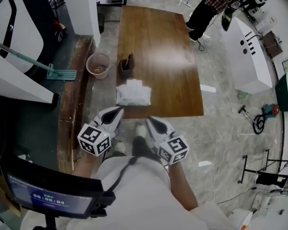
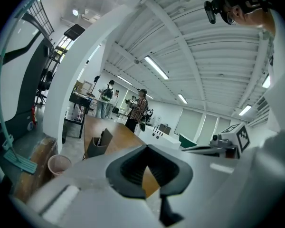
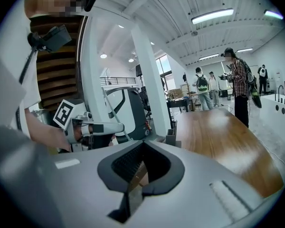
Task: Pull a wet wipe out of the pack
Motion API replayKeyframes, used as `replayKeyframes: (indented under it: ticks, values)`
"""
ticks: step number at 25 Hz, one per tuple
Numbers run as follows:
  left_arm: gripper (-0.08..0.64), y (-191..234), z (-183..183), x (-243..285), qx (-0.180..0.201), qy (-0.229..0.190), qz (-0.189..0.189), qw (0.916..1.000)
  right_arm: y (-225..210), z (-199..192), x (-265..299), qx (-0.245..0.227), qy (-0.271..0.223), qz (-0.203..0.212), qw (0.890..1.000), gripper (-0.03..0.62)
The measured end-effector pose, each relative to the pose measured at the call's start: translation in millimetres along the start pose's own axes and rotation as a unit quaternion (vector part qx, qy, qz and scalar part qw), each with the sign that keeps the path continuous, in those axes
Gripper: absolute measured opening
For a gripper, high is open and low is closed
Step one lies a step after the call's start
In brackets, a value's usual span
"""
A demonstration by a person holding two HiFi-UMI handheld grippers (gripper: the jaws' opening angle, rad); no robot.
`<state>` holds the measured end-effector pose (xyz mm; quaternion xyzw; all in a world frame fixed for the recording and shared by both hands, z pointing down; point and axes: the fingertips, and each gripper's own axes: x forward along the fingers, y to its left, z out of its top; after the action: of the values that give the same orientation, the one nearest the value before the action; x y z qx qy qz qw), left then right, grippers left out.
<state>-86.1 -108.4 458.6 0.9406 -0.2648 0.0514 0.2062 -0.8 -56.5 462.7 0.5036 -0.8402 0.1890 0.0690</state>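
The white wet wipe pack [image 1: 132, 94] lies flat at the near edge of the brown wooden table [image 1: 158, 56]. Both grippers hover just short of that edge, a little nearer me than the pack and touching nothing. My left gripper [image 1: 118, 111] points at the pack's near left corner, its jaws shut and empty. My right gripper [image 1: 148, 120] sits to the pack's near right, also shut and empty. In the left gripper view the left gripper [image 2: 148, 150] has its jaws closed together, with the table beyond. The right gripper view shows the right gripper [image 3: 141, 146] closed the same way.
A dark pen holder [image 1: 126, 66] stands on the table behind the pack. A pink bucket [image 1: 98, 65] and a mop head [image 1: 62, 74] sit on the floor to the left. A person [image 1: 211, 8] stands at the table's far end, by a white counter [image 1: 247, 51].
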Motion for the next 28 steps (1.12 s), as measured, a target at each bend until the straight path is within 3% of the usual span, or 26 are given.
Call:
replayKeyframes:
  ticks: [8,19,28]
  values:
    - [0.003,25,20,30,0.003,-0.013,0.05,0.9987,-38,16,40,-0.011,0.002,0.06,0.998,0.005]
    - [0.005,21,31,72,0.009,-0.019,0.098,0.995,-84,34,77,-0.04,0.021,0.139,0.989,0.005]
    - [0.005,37,32,87,-0.003,-0.019,0.174,0.9846,-97,33,95,-0.057,0.044,0.208,0.975,0.005]
